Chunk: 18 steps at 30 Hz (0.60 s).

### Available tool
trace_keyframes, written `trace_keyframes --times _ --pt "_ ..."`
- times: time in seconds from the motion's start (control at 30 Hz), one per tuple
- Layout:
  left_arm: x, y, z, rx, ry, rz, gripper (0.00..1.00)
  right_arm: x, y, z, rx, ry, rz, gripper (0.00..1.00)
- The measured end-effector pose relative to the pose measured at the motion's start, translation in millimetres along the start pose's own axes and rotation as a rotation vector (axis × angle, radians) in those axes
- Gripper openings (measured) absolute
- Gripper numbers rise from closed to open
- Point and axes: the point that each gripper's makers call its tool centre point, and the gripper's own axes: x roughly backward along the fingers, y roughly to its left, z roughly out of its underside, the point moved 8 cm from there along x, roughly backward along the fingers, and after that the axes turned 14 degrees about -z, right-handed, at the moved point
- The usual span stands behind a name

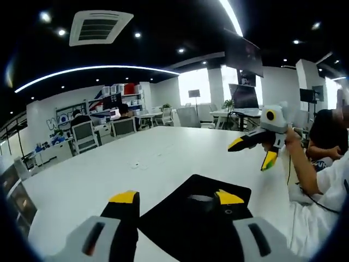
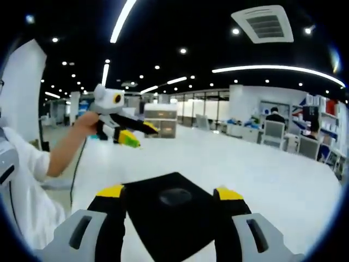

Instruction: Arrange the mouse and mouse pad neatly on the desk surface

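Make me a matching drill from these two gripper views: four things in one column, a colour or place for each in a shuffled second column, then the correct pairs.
Things:
1. mouse pad
2. desk
3. jaw tips of the right gripper
4. ceiling air vent

Descriptions:
A. white, broad and flat
B. yellow
C. black, lying on the desk between the open jaws
D. overhead, beside the ceiling lights

Pairs: 1-C, 2-A, 3-B, 4-D

A dark mouse rests on the mouse pad. The left gripper also hovers open over the pad.

black mouse pad point(image 2: 169, 215), seemingly black mouse point(image 2: 175, 195); white desk point(image 1: 109, 174)
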Motion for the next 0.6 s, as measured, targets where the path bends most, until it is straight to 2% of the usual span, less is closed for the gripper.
trace_keyframes --times 0.23,0.6 --pt "24.0 2.6 -4.9 0.006 -0.057 -0.014 0.55 17.8 -3.9 -10.9 0.007 -0.041 0.041 0.61" --pt "48.0 -3.6 5.3 0.066 -0.112 0.031 0.55 30.8 -9.8 -14.9 0.002 -0.065 0.07 0.61"
